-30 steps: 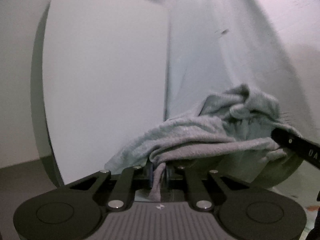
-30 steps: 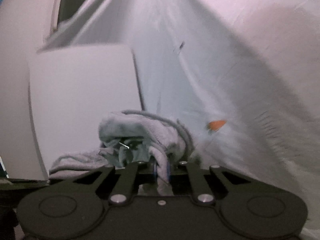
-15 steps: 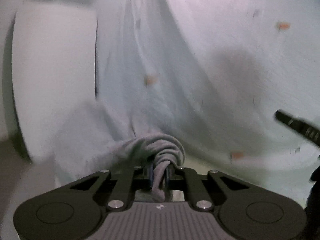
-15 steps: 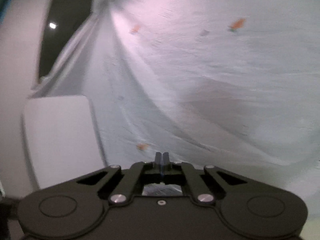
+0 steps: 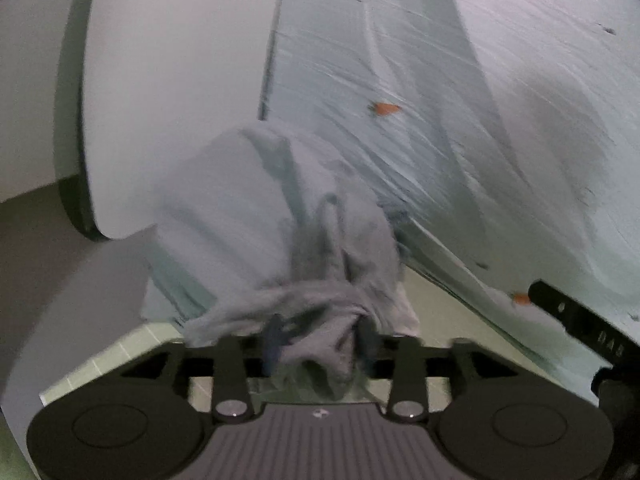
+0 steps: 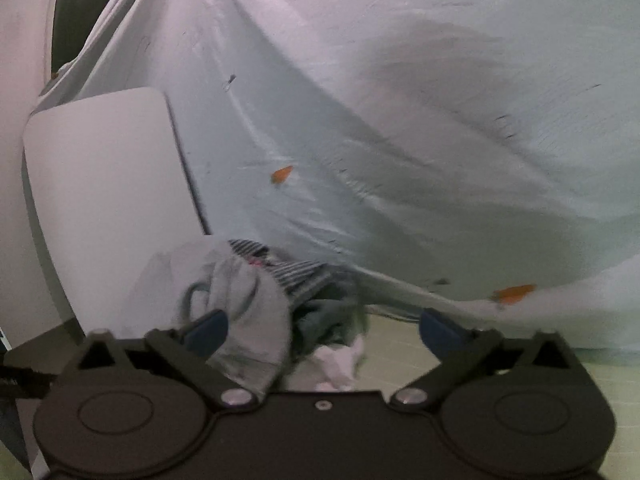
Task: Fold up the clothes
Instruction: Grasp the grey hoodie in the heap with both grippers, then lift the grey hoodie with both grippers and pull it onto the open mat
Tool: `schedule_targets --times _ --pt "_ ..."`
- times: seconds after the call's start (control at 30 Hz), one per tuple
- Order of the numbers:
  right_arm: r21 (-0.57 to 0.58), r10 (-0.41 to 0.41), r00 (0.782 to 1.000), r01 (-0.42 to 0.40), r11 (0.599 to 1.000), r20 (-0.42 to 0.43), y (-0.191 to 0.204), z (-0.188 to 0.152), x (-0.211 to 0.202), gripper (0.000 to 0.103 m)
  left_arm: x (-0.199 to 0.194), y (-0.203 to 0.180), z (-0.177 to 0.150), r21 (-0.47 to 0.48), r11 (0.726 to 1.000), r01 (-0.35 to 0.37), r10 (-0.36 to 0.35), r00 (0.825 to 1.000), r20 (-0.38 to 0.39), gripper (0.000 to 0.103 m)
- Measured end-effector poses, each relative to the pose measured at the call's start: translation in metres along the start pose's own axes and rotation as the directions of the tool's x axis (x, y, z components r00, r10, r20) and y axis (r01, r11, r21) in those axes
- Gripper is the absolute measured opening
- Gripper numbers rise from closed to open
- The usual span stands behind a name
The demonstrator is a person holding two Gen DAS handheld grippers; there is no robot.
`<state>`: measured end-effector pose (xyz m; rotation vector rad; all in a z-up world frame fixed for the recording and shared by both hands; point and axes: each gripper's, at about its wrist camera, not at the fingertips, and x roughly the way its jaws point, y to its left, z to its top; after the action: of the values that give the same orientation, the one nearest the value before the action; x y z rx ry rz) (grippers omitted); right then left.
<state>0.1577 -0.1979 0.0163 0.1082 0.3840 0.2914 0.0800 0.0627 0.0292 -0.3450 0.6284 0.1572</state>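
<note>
A grey towel-like garment hangs bunched in front of my left gripper. Its fingers stand partly apart, with a fold of the cloth still lying between them. In the right wrist view the same grey garment drapes over the left fingertip of my right gripper, which is wide open and grips nothing. Behind it lies a striped garment on a small heap of clothes. Part of the right gripper's black body shows at the right edge of the left wrist view.
A pale blue sheet with small orange marks hangs across the background. A white rounded panel stands at the left. Pale green tiled floor lies below. A dark opening shows at top left.
The right gripper let go of the grey garment, then opened wide over the heap. The left fingers spread from a tight pinch. Both views swung and are blurred.
</note>
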Motion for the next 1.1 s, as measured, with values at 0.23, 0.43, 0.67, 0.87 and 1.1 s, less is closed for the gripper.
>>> schedule_targets --times 0.23,0.43,0.67,0.87,1.1 --pt "0.037 0.051 0.996 -0.048 0.998 -0.077 0.017 -0.006 0.103 0.103 0.077 0.022 0.052 -0.004 1.0 0.012 -0.012 0.999 0.052 0.09" --pt "0.027 0.114 0.971 -0.111 0.993 -0.211 0.029 -0.018 0.19 0.103 0.167 0.021 0.086 0.01 1.0 0.02 -0.02 1.0 0.012 0.09" --pt "0.01 0.174 0.93 -0.181 0.983 -0.325 0.046 -0.028 0.227 0.054 0.215 0.012 0.1 -0.035 0.998 0.044 -0.045 0.999 -0.028 0.007" --pt "-0.049 0.219 0.957 -0.231 0.972 -0.19 0.05 -0.019 0.181 0.004 0.177 -0.005 0.095 0.051 0.999 0.009 -0.012 0.998 0.058 0.004" --pt "-0.143 0.213 0.976 -0.205 0.968 0.04 0.04 0.009 0.08 0.003 0.081 -0.01 0.086 0.047 0.998 0.031 -0.039 0.983 0.178 0.004"
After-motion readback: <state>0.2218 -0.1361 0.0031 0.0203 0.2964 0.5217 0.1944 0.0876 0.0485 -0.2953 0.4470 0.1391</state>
